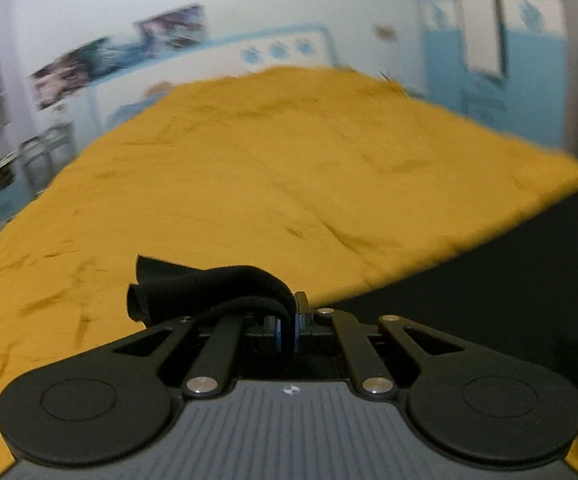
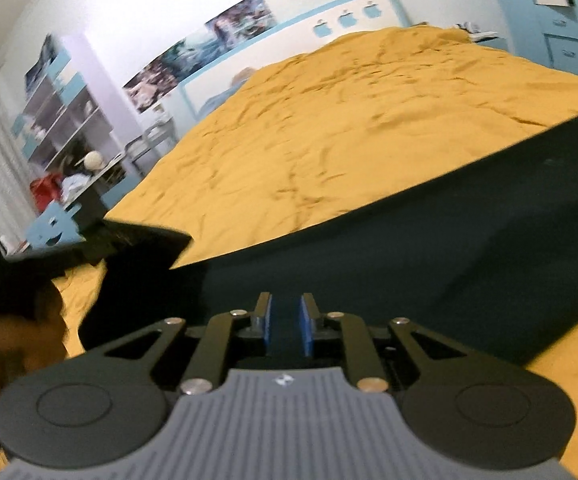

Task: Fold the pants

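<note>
The black pants [image 2: 429,236] lie spread on the mustard-yellow bedspread [image 2: 349,120]; in the left wrist view they [image 1: 489,280] fill the lower right. My left gripper [image 1: 287,320] is shut on a bunched black edge of the pants [image 1: 217,284], which drapes over its fingers. My right gripper [image 2: 287,324] is a little open just above the dark cloth, nothing between its blue pads [image 2: 307,328]. The left gripper and the hand holding it show blurred at the left of the right wrist view [image 2: 89,240].
The bedspread [image 1: 229,168] covers a wide bed that runs to a white and blue headboard [image 2: 349,16]. Shelves [image 2: 61,108] and a cluttered desk [image 2: 85,176] stand to the left of the bed. Blue cabinets [image 2: 565,40] stand at the far right.
</note>
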